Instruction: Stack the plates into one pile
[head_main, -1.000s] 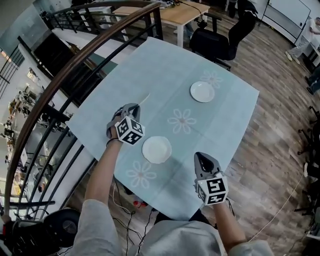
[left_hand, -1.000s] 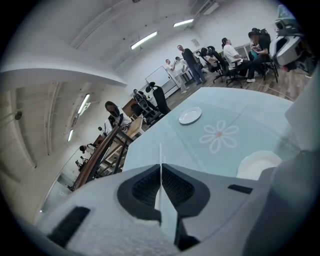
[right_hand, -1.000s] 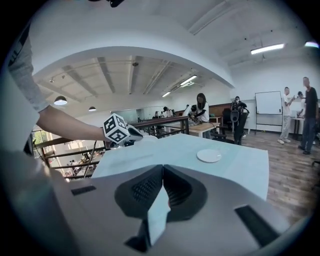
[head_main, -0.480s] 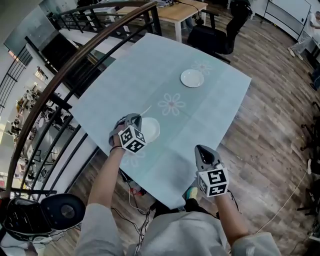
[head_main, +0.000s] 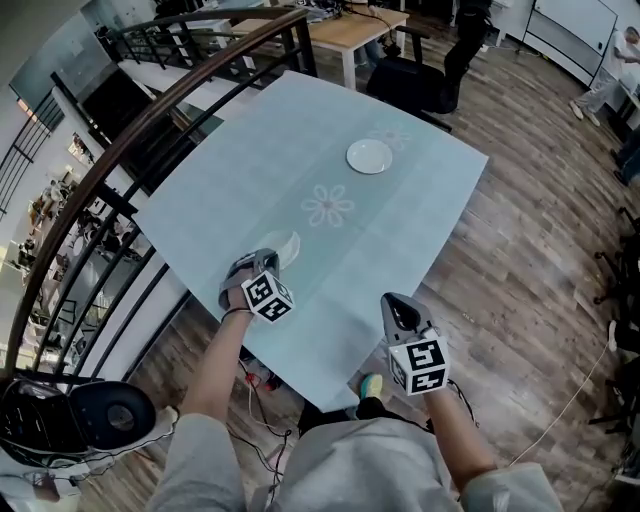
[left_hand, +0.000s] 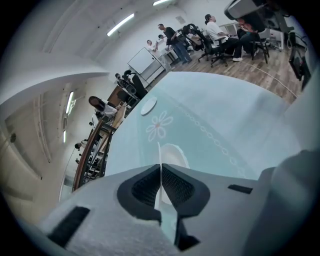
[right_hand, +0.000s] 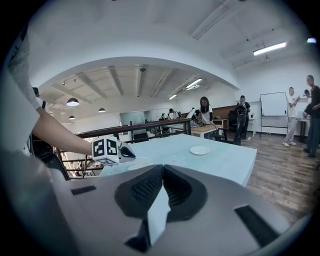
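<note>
Two white plates lie apart on the pale blue tablecloth (head_main: 400, 220). The far plate (head_main: 369, 156) sits beyond a flower print. The near plate (head_main: 286, 245) lies flat, its near side hidden under my left gripper (head_main: 262, 258). In the left gripper view this plate (left_hand: 173, 153) shows just past the left gripper (left_hand: 160, 167). Its pads are shut on a thin white strip (left_hand: 159, 150) that sticks out past the tips. My right gripper (head_main: 397, 302) hovers by the table's near right edge, shut and holding nothing. The right gripper view shows the right gripper (right_hand: 162, 172) pointing at the far plate (right_hand: 200, 150).
A curved dark railing (head_main: 130, 130) runs along the table's left side, with a drop behind it. A black office chair (head_main: 410, 78) and a wooden desk (head_main: 350, 25) stand beyond the far end. Wood floor (head_main: 540, 260) lies to the right, where people stand far off.
My left gripper has moved across and down to the near plate, which has stayed in place. My right gripper has drawn back toward the table's near edge.
</note>
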